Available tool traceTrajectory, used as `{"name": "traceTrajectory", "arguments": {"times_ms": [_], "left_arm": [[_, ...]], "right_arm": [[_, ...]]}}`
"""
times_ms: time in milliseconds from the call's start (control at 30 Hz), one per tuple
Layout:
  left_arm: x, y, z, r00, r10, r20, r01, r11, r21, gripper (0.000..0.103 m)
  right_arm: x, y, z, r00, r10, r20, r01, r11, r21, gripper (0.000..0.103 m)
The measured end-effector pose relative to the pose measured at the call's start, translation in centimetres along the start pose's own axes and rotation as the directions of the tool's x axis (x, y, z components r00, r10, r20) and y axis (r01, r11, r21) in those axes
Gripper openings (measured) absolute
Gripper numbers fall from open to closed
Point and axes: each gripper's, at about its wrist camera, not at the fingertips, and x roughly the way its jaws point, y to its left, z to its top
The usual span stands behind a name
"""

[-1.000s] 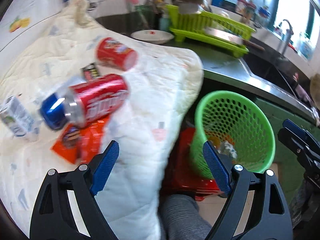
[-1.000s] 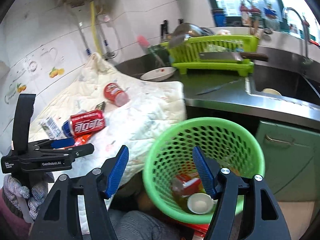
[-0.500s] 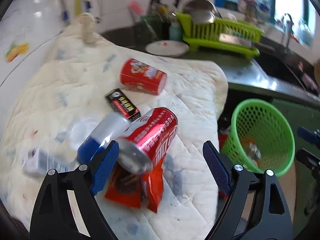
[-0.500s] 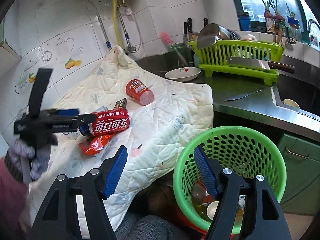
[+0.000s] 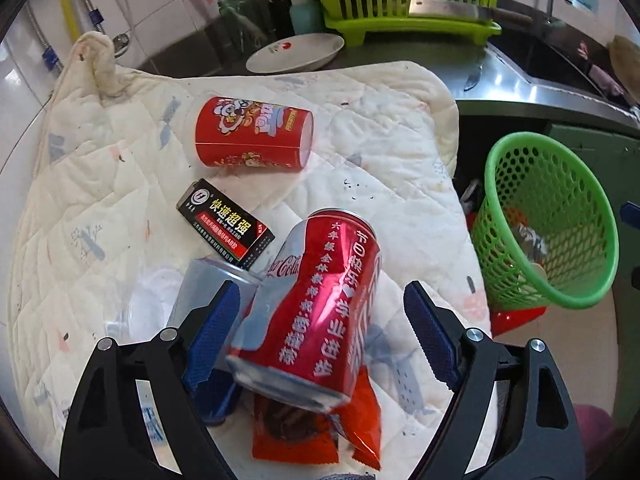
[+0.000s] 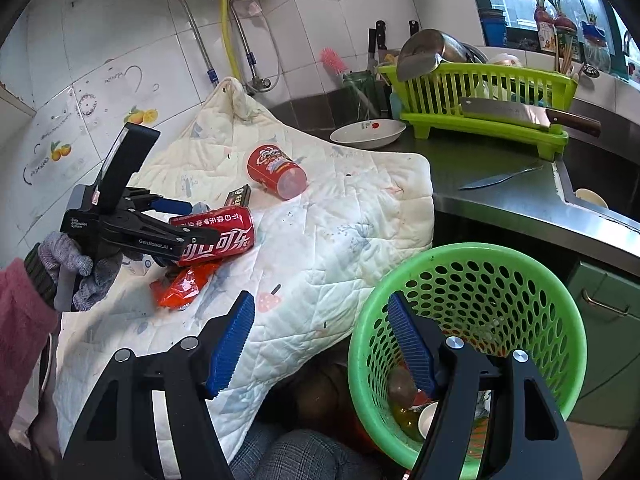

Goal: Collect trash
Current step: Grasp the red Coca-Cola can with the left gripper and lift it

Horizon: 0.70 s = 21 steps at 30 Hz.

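A dented red cola can lies on its side on a white quilt, on top of an orange snack wrapper. My left gripper straddles the can; its jaws are closing, with a gap still showing at the right pad. A silver and blue can lies against the left finger. Further off lie a black box and a red paper cup. The right wrist view shows the left gripper over the cola can. My right gripper hangs open and empty beside the green basket.
The green basket holds trash and stands below the counter edge, right of the quilt. Behind it are a white plate, a green dish rack with a cleaver, a loose knife and the sink.
My left gripper swung from the quilt's edge near the basket over to the cans and rolled; the cola can now lies between its jaws. The right gripper shifted a little sideways.
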Motion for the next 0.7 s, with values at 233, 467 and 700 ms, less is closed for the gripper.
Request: {"name": "traceTrajectory", "arguments": {"times_ms": [233, 467, 700], "left_arm": [[2.0, -1.0, 0.7, 0.999, 0.028, -0.042, -0.024, 0.995, 0.096, 0.077], [2.6, -1.2, 0.5, 0.998, 0.031, -0.046, -0.025, 0.993, 0.116, 0.070], [1.1, -0.9, 0.2, 1.000, -0.002, 0.012, 0.001, 0.999, 0.033, 0.069]], "right_arm": [[0.6, 0.1, 0.0, 1.000, 0.002, -0.011, -0.002, 1.000, 0.001, 0.067], [0.9, 0.1, 0.0, 1.000, -0.002, -0.018, 0.002, 1.000, 0.003, 0.067], [0.6, 0.2, 0.0, 1.000, -0.001, -0.013, 0.001, 1.000, 0.002, 0.067]]}}
